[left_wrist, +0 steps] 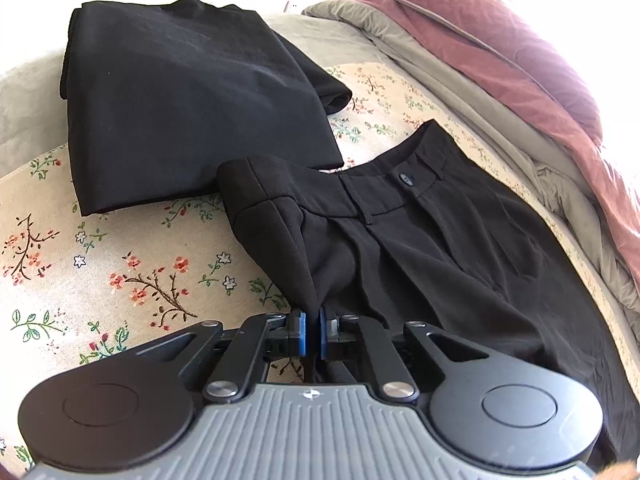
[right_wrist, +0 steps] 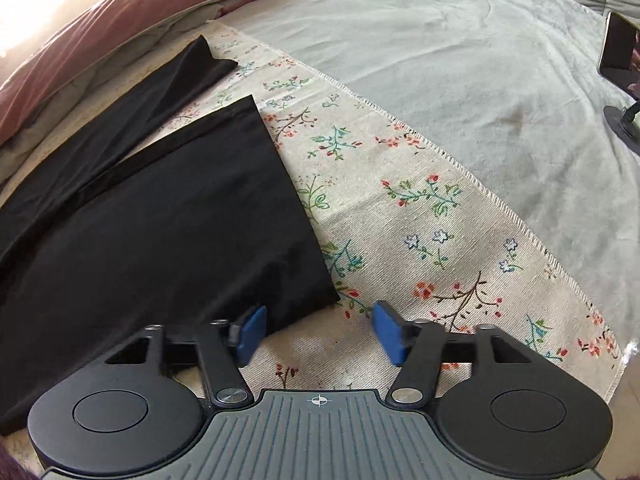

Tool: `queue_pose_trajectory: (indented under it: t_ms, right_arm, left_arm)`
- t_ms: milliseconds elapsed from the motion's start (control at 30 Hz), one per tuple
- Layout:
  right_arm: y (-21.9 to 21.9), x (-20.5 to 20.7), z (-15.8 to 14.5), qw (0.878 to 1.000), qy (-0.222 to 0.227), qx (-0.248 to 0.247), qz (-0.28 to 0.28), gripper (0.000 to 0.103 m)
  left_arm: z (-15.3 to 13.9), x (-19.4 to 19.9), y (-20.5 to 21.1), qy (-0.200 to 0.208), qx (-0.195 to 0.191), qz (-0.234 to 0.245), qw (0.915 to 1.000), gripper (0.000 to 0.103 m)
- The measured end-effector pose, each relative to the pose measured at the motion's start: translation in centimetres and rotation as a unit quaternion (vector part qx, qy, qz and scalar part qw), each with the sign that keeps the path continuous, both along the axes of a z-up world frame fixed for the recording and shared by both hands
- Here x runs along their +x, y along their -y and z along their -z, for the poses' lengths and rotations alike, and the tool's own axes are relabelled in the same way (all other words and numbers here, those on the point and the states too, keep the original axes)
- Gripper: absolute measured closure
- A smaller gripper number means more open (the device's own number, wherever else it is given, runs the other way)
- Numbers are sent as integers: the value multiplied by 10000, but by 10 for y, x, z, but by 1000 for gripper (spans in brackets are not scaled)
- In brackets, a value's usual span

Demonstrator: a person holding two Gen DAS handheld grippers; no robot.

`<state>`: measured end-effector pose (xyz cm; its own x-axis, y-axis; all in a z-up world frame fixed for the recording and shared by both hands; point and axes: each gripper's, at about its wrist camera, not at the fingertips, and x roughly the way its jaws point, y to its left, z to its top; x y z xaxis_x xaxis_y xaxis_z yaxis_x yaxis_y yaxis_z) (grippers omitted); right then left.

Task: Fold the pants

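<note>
This is a bedroom in a home. The work surface is a bed (right_wrist: 420, 60) covered with a pale grey-green blanket, and a flowered cloth (right_wrist: 400, 208) with a stitched edge is spread over it. A rumpled dusty-pink duvet (left_wrist: 500, 40) with a grey underside is pushed up along one side. A second folded black garment (left_wrist: 180, 92) lies on the cloth near the pants (left_wrist: 420, 240). Strong daylight washes in beyond the duvet. At the far edge of the bed a phone (right_wrist: 618, 46) sits on a small stand.
</note>
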<state>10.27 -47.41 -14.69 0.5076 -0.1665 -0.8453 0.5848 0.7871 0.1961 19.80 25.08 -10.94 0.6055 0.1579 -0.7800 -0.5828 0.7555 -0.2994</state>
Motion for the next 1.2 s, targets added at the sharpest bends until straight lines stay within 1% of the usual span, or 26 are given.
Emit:
queue_pose_trajectory:
  t_ms: [33, 67, 133, 167, 300, 400, 467, 633, 767, 867, 967, 1067, 1133, 1200]
  right_arm:
    - [3, 0, -1, 9997, 124, 208, 32, 92]
    - [4, 0, -2, 9993, 209, 300, 72, 100]
    - [2, 0, -10, 9992, 347, 159, 95, 100]
    - [4, 0, -14, 9985, 497, 202, 138, 101]
    - [5, -2, -27, 9962, 817, 151, 243, 102]
    - [4, -10, -46, 9920, 1220, 130, 305, 102]
    - [4, -14, -53, 9903, 1348, 96, 319, 102]
    - [10, -11, -45, 9935, 1080, 24, 364, 102]
    - [6, -18, -53, 9922, 1202, -58, 332, 102]
    - [3, -17, -54, 9924, 1180, -155, 330, 102]
    - [4, -19, -56, 9913, 1252, -72, 398, 102]
    - [2, -20, -60, 9906, 1302, -116, 415, 102]
    - [1, -16, -56, 9926, 1143, -130, 387, 101]
    - [0, -9, -47, 9956, 876, -157, 305, 98]
  left_arm:
    - [-1, -1, -1, 43, -26, -27, 10000, 82]
    - [-2, -3, -3, 95, -64, -60, 9999, 82]
    - [-6, -6, -7, 196, -168, -102, 9996, 82]
    - [-7, -9, -9, 248, -234, -115, 9994, 82]
    - [-16, -20, -21, 468, -577, -280, 9968, 83]
    - [-24, -29, -21, 528, -588, -346, 9963, 83]
    - [-30, -35, -17, 524, -502, -297, 9969, 83]
    - [-32, -42, -14, 321, -394, -245, 9984, 83]
    - [-33, -45, -14, 221, -342, -192, 9990, 83]
    - [-38, -56, -12, 231, -219, -161, 9994, 83]
    - [-37, -60, -9, 144, -93, -116, 9998, 83]
    - [-26, -54, -4, -145, 63, -3, 9999, 82]
    - [-11, -48, -5, -434, -69, 17, 9990, 81]
    - [-4, -47, -8, -586, -215, -41, 9980, 77]
